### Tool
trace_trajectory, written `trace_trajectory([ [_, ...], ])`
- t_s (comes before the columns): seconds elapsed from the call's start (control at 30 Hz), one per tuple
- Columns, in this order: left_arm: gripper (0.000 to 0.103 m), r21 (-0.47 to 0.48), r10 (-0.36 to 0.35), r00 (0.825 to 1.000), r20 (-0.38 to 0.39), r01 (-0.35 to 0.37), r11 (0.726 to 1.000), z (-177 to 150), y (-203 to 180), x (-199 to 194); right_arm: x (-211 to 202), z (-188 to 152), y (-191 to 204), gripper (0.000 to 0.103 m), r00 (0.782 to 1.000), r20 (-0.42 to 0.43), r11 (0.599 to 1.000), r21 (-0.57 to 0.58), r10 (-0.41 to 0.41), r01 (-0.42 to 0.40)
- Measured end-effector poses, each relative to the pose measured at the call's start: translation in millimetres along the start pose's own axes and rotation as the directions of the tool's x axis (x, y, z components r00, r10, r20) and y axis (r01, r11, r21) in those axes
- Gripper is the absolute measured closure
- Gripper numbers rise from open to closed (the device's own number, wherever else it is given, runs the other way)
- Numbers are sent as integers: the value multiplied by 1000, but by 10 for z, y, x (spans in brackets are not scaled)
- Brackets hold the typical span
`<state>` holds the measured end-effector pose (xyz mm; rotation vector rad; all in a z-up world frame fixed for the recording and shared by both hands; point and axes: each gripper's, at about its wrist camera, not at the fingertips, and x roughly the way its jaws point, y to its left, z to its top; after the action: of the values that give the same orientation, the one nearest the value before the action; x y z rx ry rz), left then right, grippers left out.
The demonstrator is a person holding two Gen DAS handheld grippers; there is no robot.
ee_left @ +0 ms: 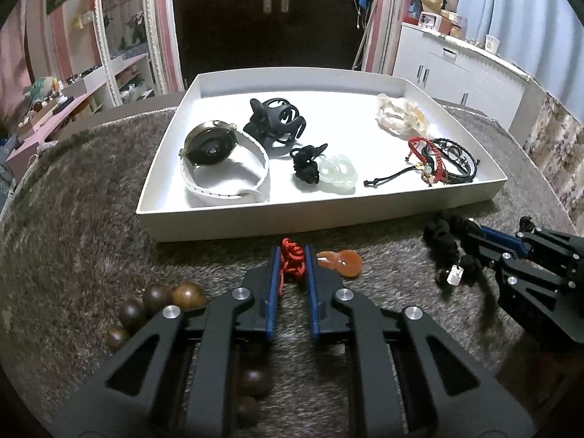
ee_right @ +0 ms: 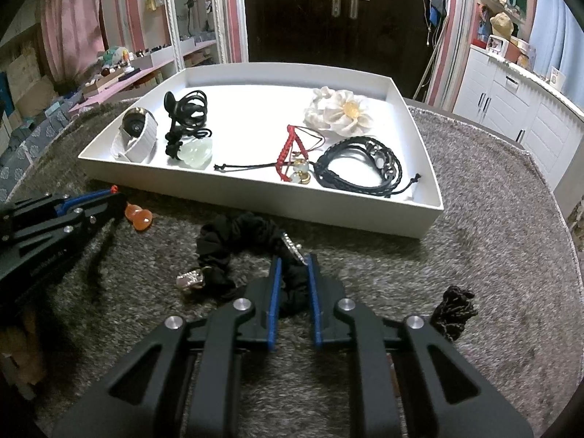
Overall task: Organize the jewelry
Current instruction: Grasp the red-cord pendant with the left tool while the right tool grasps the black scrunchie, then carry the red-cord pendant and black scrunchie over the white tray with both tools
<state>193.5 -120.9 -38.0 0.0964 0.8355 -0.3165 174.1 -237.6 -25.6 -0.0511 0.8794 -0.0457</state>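
The red cord [ee_left: 292,261] is clamped in the left gripper [ee_left: 292,255], the black scrunchie [ee_right: 255,241] in the right gripper [ee_right: 294,266]. Both must be lifted into the white tray [ee_left: 255,224].

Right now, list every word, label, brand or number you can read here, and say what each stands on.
No text is legible.
Paper cup on the white cabinet: a small printed mark, too small to read.
Side of the left gripper: faint lettering, too blurred to read.
White tray and what lies in it: no text shows.
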Motion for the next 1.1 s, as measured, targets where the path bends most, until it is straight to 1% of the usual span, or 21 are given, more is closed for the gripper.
trace_trajectory([
  [0.07, 92, 6, 7, 1000, 1, -7, 1000, -6, -18, -2, 1, 7, 26, 89, 1000, 1, 1000, -11, -13, 13],
  [0.2, 92, 36, -8, 1000, -20, 8, 999, -12, -76, 30, 0, 4, 37, 89, 1000, -1, 1000, -11, -12, 12],
  [0.37, 93, 55, 8, 1000, -29, -6, 998, -8, -114, 49, -5, -3, -15, 91, 1000, 9, 1000, 17, 15, -15],
  [0.47, 92, 78, 33, 999, -18, -32, 996, -11, -168, 27, -38, -6, -51, 91, 999, 30, 999, 36, 31, -32],
  [0.53, 93, 83, 34, 999, -11, -33, 996, -9, -178, 5, -76, -13, -81, 92, 998, 53, 998, 53, 42, -45],
  [0.6, 95, 47, 25, 1000, -1, -25, 999, 1, -123, -31, -107, -21, -96, 92, 996, 70, 996, 62, 55, -59],
  [0.67, 96, -3, 19, 1000, 5, -19, 1000, 8, -28, -83, -180, -30, -105, 92, 993, 95, 995, 68, 72, -78],
  [0.77, 96, -12, 34, 999, 37, -33, 999, 35, 30, -217, -352, -10, -93, 92, 989, 127, 994, 61, 81, -89],
  [0.8, 96, -18, 29, 998, 53, -28, 999, 68, 46, -296, -434, 23, -84, 92, 986, 145, 994, 53, 85, -93],
  [0.87, 96, -15, 45, 994, 100, -44, 999, 172, 43, -484, -605, 112, -76, 92, 979, 180, 995, 36, 90, -98],
  [0.97, 96, 10, 47, 990, 134, -49, 999, 363, -3, -661, -790, 266, -68, 92, 971, 222, 995, 12, 89, -94],
  [1.1, 96, 59, 75, 981, 178, -87, 994, 681, -81, -805, -912, 565, -85, 92, 966, 254, 999, -15, 51, -49],
])
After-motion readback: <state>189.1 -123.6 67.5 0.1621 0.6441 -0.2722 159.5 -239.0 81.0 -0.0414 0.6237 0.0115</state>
